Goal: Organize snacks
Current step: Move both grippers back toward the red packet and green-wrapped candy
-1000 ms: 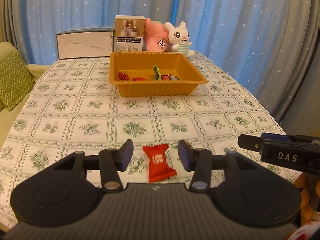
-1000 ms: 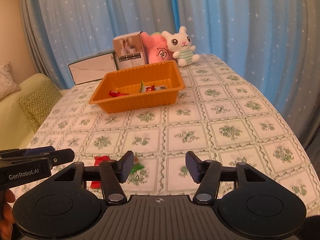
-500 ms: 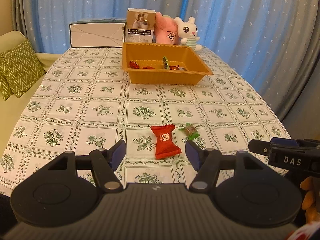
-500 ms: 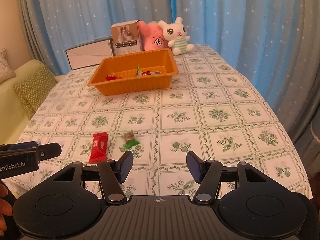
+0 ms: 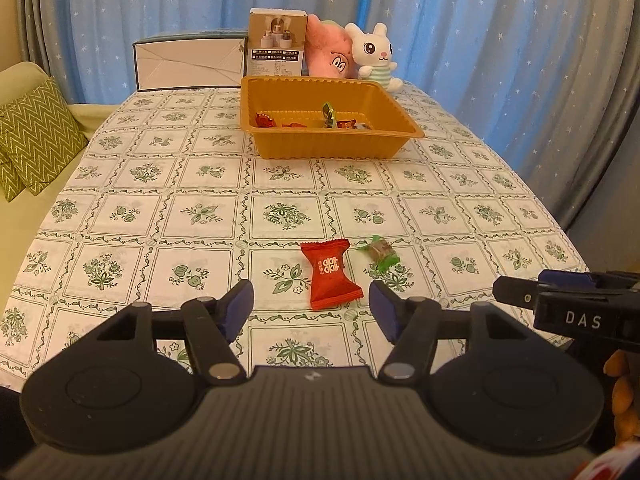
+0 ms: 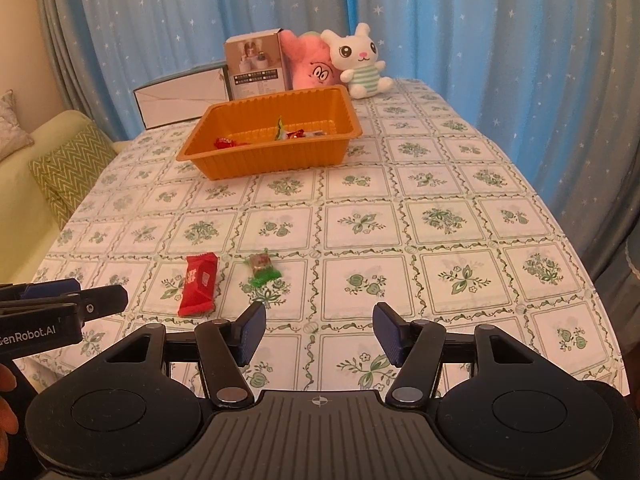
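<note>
Altogether, two wrapped snacks lie loose on the tablecloth (image 5: 200, 216): one red packet (image 5: 330, 274) and one green-wrapped candy (image 5: 380, 251), just beside each other, the green one to the right and slightly farther. One orange tray (image 5: 280, 142) sits toward the far end of the table, and several small wrapped sweets lie inside it; the exact number is hard to tell, though at least four show. Behind the tray stand two boxes, a tall printed box (image 5: 276, 42) and a low white box (image 5: 188, 64) to its left, and two plush toys, a pink plush (image 5: 326, 56) and a white bunny (image 5: 372, 56) to its right. Two green zigzag cushions (image 5: 36, 136) rest on the sofa at the left.

Both claws are held with jaws spread wide and nothing between them. The left gripper (image 5: 311, 308) hovers at the near edge, and the red packet lies just beyond the gap between its fingers, roughly centred, not touched by either. The right gripper (image 6: 319, 330) is to the right of both snacks; the green candy (image 6: 262, 270) lies beyond and left of its left finger, and the red packet (image 6: 199, 284) farther left still. The tray (image 6: 256, 164) is well apart from both claws.
</note>
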The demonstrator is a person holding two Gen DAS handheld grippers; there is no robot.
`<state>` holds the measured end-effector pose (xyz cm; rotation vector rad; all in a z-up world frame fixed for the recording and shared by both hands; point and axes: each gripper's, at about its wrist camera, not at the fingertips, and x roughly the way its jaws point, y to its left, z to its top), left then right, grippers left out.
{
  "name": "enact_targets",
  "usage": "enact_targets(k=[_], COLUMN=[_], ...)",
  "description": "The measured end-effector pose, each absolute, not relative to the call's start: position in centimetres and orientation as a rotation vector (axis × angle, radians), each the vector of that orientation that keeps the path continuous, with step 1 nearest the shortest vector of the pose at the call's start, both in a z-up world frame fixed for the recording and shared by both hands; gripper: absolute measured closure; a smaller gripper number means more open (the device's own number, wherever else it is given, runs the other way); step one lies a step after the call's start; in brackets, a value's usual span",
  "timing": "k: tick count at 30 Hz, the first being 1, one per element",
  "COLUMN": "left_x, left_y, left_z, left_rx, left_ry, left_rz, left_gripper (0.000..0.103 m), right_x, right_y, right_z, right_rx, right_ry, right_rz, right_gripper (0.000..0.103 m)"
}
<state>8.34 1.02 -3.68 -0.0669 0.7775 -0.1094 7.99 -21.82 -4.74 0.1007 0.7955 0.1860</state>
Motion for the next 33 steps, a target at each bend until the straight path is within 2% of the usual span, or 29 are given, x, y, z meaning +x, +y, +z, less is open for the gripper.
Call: enact_targets(k=[16, 20, 33], left_x=[10.8, 12.0, 16.4], left_y=[1.0, 0.9, 0.1], left_z=[-6.2, -7.3, -10.3], left_rx=[-0.099, -0.123, -0.132], left_ry=[0.821, 0.83, 0.868], left_rz=[-0.128, -0.14, -0.164], left_gripper=[0.045, 0.055, 0.065], right_x=[9.1, 9.8, 12.0], right_y=[-21.5, -21.9, -21.8], right_z=[-6.6, -7.2, -9.2], right_rx=[0.094, 0.108, 0.121], right_ry=[0.806, 0.806, 0.819], right_rz=[0.186, 0.171, 0.205], right_gripper=[0.044, 0.044, 0.044])
